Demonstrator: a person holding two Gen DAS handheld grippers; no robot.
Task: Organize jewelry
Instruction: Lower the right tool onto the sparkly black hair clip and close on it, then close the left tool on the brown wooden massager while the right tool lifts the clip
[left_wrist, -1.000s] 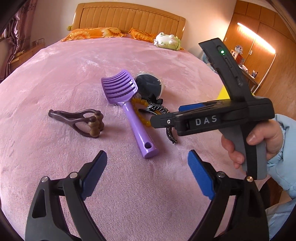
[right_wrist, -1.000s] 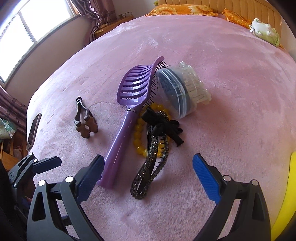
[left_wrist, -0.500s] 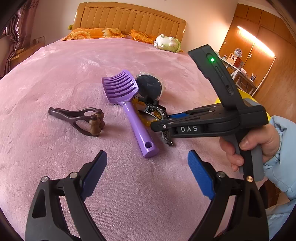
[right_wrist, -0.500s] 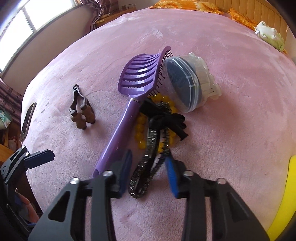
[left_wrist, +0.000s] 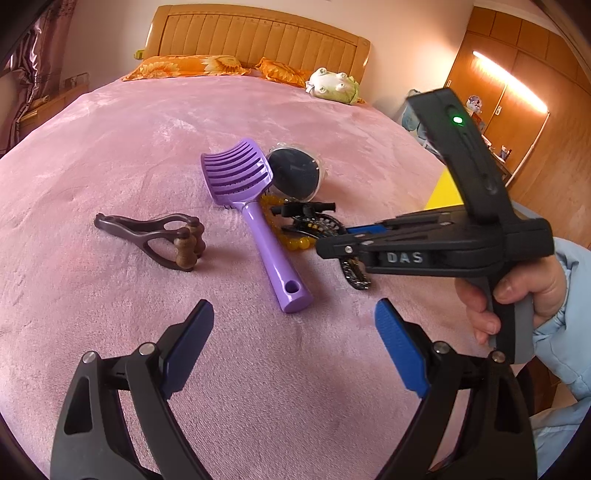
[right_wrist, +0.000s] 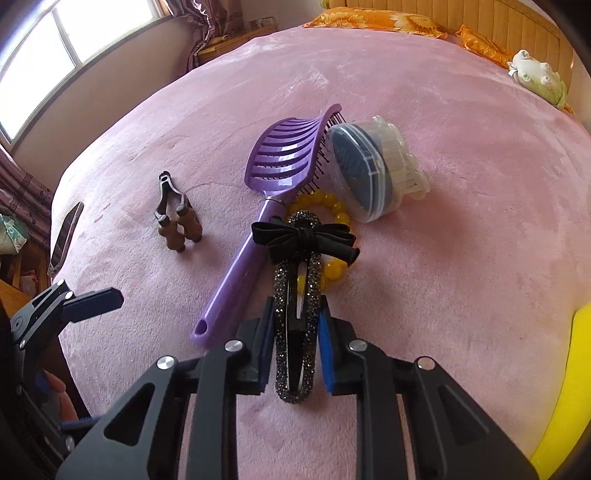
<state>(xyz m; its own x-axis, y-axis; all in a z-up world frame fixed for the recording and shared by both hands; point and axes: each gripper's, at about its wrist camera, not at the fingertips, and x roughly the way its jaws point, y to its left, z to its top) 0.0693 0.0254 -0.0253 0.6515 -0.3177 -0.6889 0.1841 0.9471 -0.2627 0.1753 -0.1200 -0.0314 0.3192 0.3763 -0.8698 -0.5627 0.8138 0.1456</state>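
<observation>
A glittery black hair clip (right_wrist: 279, 302) with a black bow (right_wrist: 303, 240) lies on the pink bedspread (right_wrist: 461, 240), partly over a yellow bead bracelet (right_wrist: 332, 201). My right gripper (right_wrist: 295, 314) is closing on the clip's lower half, and both blue pads touch its sides. In the left wrist view the right gripper (left_wrist: 332, 247) covers most of the clip (left_wrist: 356, 278), beside the bracelet (left_wrist: 295, 242). My left gripper (left_wrist: 293, 310) hovers wide open over bare bedspread just short of the brush handle, holding nothing.
A purple hairbrush (right_wrist: 284, 162) lies left of the clip, and a round clear box with a blue lid (right_wrist: 369, 173) lies on its side behind it. A brown wooden roller massager (right_wrist: 177, 218) sits further left. A yellow object (right_wrist: 569, 369) is at the right bed edge.
The right gripper's jaws came in from wide open to both sides of the hair clip, and it moved slightly closer over it. The left gripper has stayed where it was, open.
</observation>
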